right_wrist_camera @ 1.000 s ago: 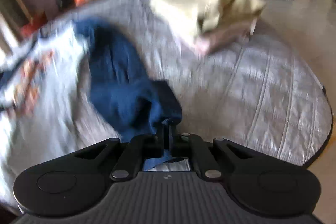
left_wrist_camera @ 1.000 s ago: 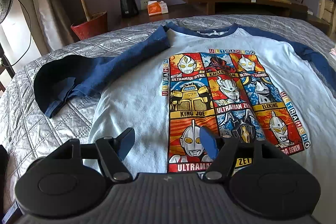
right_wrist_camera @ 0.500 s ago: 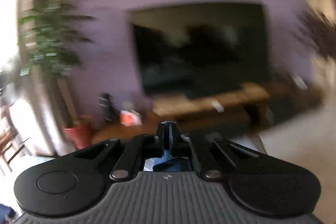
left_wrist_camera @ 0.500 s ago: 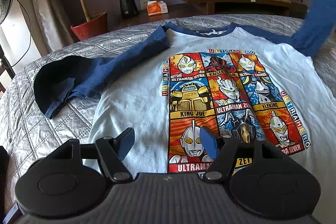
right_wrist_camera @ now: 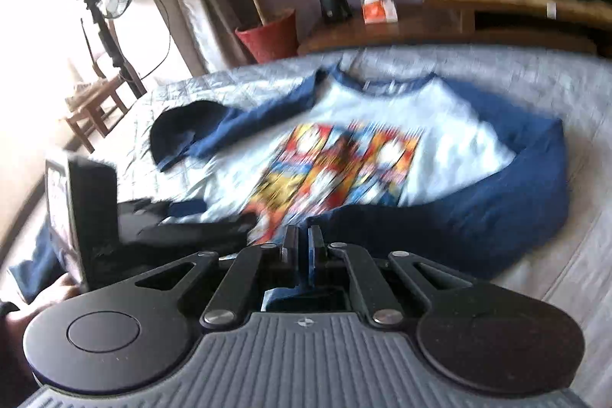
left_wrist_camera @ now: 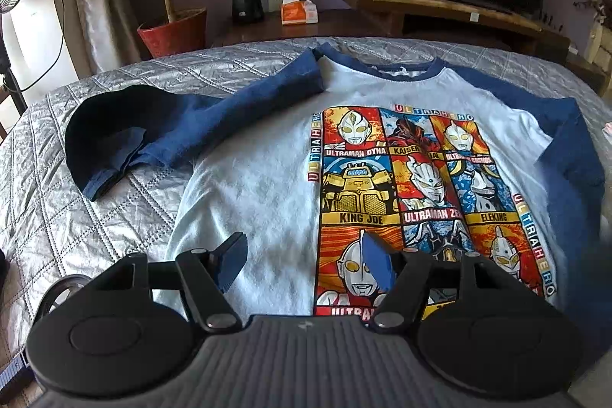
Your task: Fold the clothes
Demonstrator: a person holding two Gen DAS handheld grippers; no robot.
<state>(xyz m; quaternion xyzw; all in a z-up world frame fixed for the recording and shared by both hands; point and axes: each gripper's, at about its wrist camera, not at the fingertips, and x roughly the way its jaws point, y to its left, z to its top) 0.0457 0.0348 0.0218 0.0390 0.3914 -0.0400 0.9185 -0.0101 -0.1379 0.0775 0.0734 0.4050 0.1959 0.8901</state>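
Right wrist view: the right hand-held gripper (right_wrist_camera: 302, 236), clamped on the navy sleeve (right_wrist_camera: 478, 213), has been swung inward across the shirt (right_wrist_camera: 451, 125); the left hand-held gripper (left_wrist_camera: 306, 262) is held part-open, closing slightly, empty. Sleeve fold is judged underway.

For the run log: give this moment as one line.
shirt flat on bed | left gripper open, empty | right gripper shut on sleeve

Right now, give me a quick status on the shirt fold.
Left claw closing slightly, nothing gripped, over the shirt. Right claw shut on the blue sleeve, drawn across the shirt's front. Other sleeve still spread on the bedcover.
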